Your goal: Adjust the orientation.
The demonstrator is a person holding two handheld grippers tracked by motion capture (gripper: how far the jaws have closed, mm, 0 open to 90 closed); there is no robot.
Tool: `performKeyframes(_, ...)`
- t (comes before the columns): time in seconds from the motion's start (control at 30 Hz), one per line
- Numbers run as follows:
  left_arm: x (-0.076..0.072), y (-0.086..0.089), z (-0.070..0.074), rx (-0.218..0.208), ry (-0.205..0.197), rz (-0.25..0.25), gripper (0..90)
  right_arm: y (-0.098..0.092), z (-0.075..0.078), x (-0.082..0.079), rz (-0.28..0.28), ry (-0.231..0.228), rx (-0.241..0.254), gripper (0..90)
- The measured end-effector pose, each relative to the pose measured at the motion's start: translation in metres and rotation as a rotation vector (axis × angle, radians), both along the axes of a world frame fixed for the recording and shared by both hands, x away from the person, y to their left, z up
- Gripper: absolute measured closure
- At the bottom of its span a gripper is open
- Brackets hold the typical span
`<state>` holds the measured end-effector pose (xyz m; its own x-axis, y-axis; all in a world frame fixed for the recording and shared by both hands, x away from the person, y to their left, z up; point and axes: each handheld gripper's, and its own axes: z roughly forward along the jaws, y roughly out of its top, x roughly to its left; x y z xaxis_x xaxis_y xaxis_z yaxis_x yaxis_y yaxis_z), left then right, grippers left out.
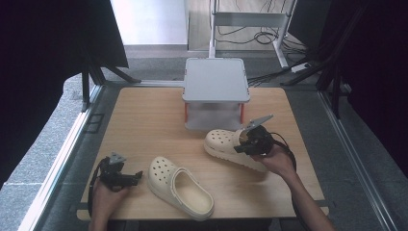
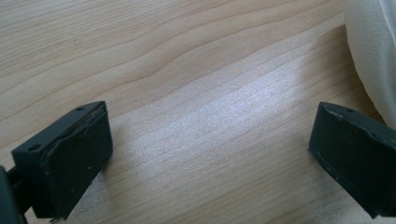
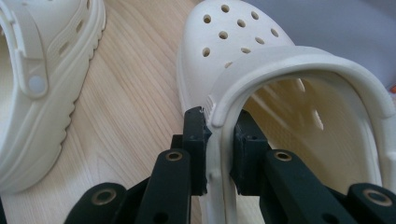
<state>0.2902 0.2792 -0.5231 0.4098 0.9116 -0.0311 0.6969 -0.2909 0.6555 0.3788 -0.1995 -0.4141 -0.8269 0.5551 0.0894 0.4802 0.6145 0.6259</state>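
On the wooden table lie two cream clogs, and the right gripper has its jaws clenched on the far one, the clog that sits just in front of the grey stand at the back of the table. In the right gripper view the two black jaws pinch the side wall of that clog at the rim of its opening, one pad outside and one inside, with the heel strap arching over the opening just above the grip (the perforated toe points away from the camera). The person's right hand carries this gripper from the near right side, its cable looping back along the forearm. The second clog lies nearer the person, about mid-table, opening upward and toe toward the far left; it is well apart from the held one, and its side shows at the left edge of the right gripper view. The left gripper rests low over the table at the near left, in the left hand, its jaws released and standing wide with only bare wood between them; its tips point at the second clog, whose pale edge shows just beside one jaw in the left gripper view, not touching it as far as can be seen.
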Motion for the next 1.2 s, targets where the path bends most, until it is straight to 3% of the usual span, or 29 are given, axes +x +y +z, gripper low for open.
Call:
performKeyframes(0.13,0.000,0.000,0.000,0.001,0.000,0.000,0.0,0.011,0.007,-0.006,-0.032,-0.003,-0.019,77.6)
performKeyframes(0.5,0.000,0.000,0.000,0.000,0.000,0.001,0.0,0.037,0.011,-0.017,-0.061,-0.024,-0.003,77.5)
performKeyframes(0.8,0.000,0.000,0.000,-0.001,0.002,0.001,0.0,0.074,0.004,-0.029,-0.045,-0.045,-0.007,77.5)
performKeyframes(0.93,0.000,0.000,0.000,-0.004,0.001,0.004,0.0,0.098,-0.007,-0.035,-0.032,-0.066,-0.030,77.4)
performKeyframes(1.2,0.000,0.000,0.000,-0.004,0.000,0.002,0.0,0.129,-0.019,-0.046,-0.009,-0.062,-0.031,77.3)
